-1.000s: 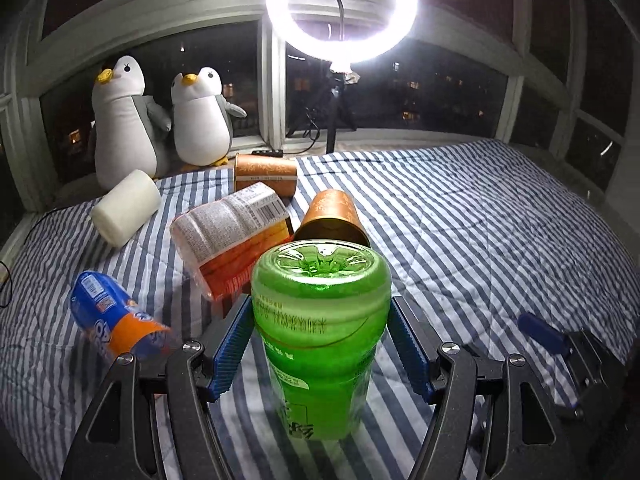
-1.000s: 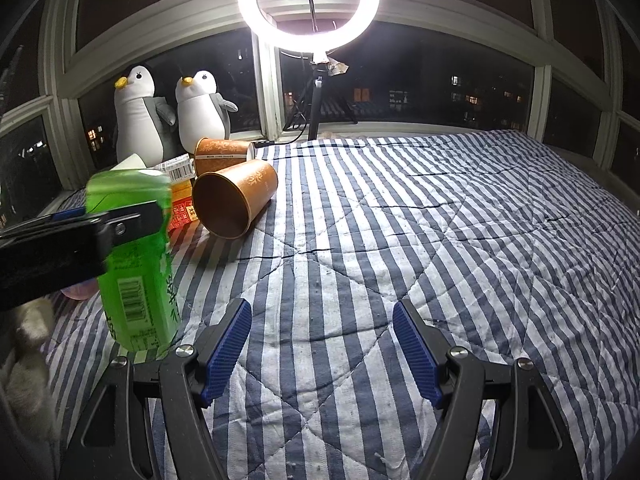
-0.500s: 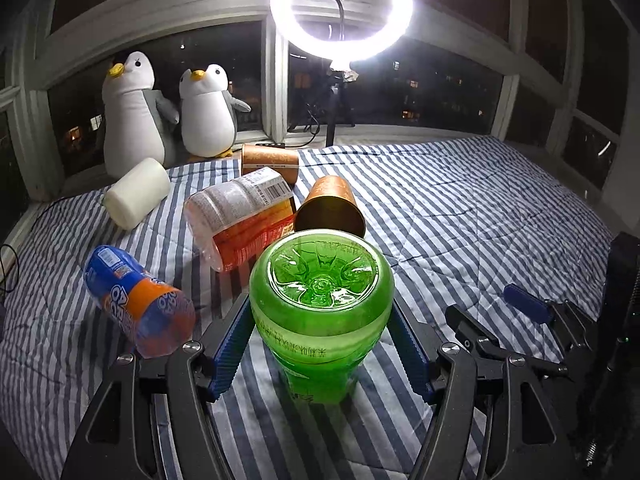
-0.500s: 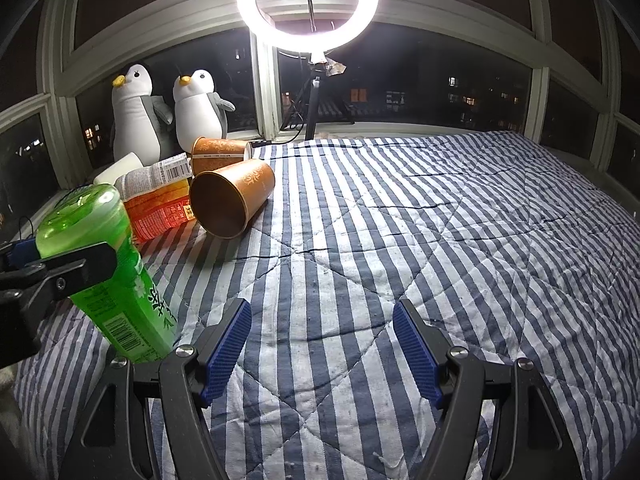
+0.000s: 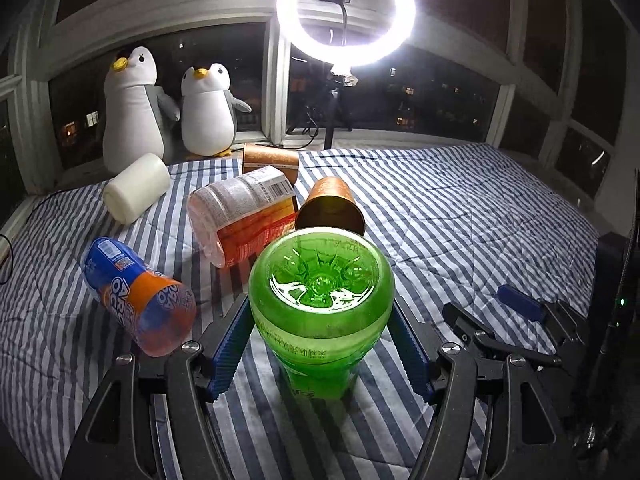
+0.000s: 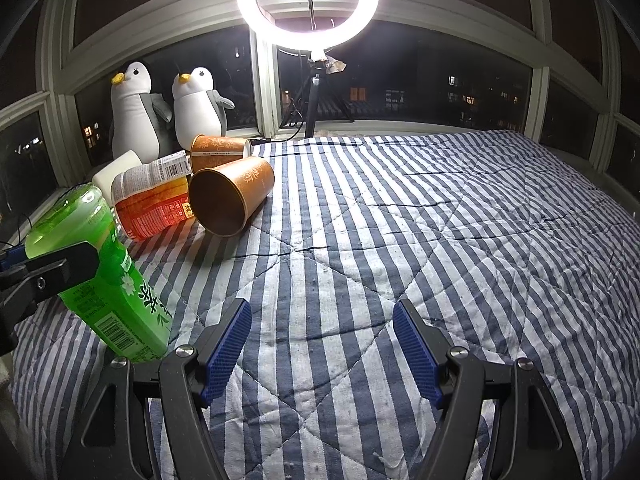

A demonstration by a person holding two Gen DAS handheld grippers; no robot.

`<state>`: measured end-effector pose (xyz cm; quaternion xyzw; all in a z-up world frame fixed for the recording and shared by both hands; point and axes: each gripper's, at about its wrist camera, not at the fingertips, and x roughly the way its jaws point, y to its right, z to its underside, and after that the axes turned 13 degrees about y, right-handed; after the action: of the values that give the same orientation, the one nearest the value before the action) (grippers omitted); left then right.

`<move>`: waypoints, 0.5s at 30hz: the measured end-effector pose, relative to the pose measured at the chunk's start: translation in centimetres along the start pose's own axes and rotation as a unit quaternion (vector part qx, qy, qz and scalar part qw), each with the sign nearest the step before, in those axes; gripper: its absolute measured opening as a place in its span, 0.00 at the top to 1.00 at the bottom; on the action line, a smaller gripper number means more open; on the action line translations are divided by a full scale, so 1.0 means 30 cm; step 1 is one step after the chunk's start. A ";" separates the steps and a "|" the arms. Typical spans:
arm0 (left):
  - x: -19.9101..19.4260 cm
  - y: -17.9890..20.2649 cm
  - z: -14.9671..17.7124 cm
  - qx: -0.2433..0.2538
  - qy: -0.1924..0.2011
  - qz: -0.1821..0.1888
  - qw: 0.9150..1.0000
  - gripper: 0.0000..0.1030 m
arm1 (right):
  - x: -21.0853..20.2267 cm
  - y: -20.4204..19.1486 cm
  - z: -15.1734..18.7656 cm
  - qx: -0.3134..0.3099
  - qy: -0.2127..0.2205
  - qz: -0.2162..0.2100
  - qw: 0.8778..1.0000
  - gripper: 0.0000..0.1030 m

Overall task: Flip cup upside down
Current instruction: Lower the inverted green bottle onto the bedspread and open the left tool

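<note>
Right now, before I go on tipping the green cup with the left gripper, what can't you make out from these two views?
- Green cup: its mouth end is hidden by its own body in the left wrist view, and by the right gripper's frame in the right wrist view.
- Left gripper: pad contact is hidden behind the cup's bulge.
- Farther orange paper cup: partly covered by the orange-labelled cup.

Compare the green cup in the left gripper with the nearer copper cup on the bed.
The green cup is translucent, labelled and clamped bottom-up, tilted, by the left gripper; the copper cup is opaque, patterned and untouched. The green cup's base faces up; the copper cup lies on its side on the striped quilt, mouth open sideways. Both are roughly cylindrical.
</note>
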<state>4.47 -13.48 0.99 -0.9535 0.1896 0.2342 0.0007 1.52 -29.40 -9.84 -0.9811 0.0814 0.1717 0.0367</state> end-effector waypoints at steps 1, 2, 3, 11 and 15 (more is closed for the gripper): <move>0.000 0.001 0.003 0.000 -0.001 0.001 1.000 0.31 | -0.001 0.000 0.000 0.000 0.000 0.000 1.000 0.32; 0.000 0.003 0.006 0.002 -0.002 0.002 1.000 0.31 | -0.001 -0.001 -0.001 0.000 0.000 0.000 1.000 0.32; 0.000 0.005 0.010 0.004 -0.003 0.003 1.000 0.31 | -0.001 -0.001 -0.001 0.000 0.001 0.000 1.000 0.32; -0.004 -0.003 0.017 -0.001 -0.003 0.005 1.000 0.12 | -0.001 -0.001 -0.002 0.000 0.000 -0.001 1.000 0.32; -0.024 -0.009 0.019 0.002 -0.001 0.004 1.000 0.11 | -0.003 0.000 -0.002 0.000 0.002 -0.002 1.000 0.32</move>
<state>3.73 -12.92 0.78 -0.9525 0.1933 0.2353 0.0017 1.47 -29.38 -9.77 -0.9815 0.0795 0.1700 0.0374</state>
